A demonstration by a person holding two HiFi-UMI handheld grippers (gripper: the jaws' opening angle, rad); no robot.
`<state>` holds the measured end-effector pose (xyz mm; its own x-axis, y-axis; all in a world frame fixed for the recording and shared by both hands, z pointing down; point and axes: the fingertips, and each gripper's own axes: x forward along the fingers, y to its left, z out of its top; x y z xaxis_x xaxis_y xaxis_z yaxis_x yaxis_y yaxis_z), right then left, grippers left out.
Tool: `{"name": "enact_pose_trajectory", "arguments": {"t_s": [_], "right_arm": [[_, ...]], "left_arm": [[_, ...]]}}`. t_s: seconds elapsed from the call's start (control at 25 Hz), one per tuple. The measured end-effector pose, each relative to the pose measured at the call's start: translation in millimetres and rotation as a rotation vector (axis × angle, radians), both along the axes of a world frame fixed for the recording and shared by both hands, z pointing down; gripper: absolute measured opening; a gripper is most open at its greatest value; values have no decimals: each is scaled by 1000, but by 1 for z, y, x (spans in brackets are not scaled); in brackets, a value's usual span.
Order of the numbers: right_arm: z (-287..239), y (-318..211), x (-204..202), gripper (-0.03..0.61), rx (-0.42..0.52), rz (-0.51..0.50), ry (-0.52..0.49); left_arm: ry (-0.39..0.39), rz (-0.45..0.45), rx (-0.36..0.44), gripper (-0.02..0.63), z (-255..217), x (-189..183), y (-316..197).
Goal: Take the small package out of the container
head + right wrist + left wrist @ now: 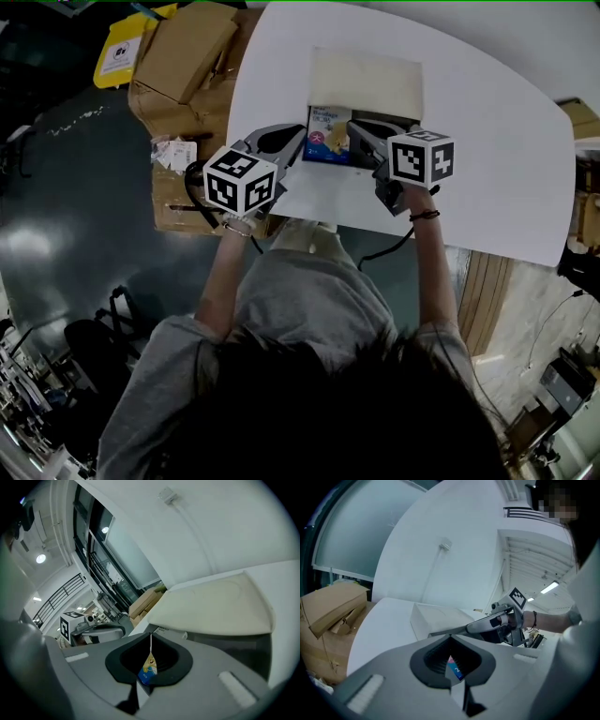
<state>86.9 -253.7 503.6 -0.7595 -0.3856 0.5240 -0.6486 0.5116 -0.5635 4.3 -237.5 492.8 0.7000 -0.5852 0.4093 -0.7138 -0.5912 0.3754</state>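
The small package (pixel 330 134), blue and yellow, stands at the front of the open white container (pixel 366 82) on the white table (pixel 487 141). My right gripper (pixel 353 133) is shut on the package's right edge. In the right gripper view that thin edge (pixel 150 646) runs up to the closed tips (pixel 151 634), with the printed package (pixel 149 670) below. My left gripper (pixel 302 142) reaches the package's left side. Its tips (pixel 450 638) are together, and a blue corner of the package (pixel 455 670) shows between its jaws. The container's lid (pixel 220 604) lies open behind.
Brown cardboard boxes (pixel 183 56) and a yellow sign (pixel 122 47) lie on the dark floor left of the table. The table's near edge (pixel 394 230) runs just in front of the person's body. A cable hangs by the right forearm (pixel 389 248).
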Motion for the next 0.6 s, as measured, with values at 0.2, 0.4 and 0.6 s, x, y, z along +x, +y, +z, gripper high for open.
{"name": "enact_pose_trajectory", "arguments": {"t_s": [0.2, 0.4, 0.6], "right_arm": [[11, -1, 1, 67, -65, -2, 7], [27, 0, 3, 114, -177, 28, -3], [37, -2, 6, 133, -277, 58, -9]], "left_arm": [[13, 8, -11, -8, 7, -1, -6], [33, 20, -31, -8, 16, -1, -10], [30, 37, -33, -8, 19, -1, -14]]}}
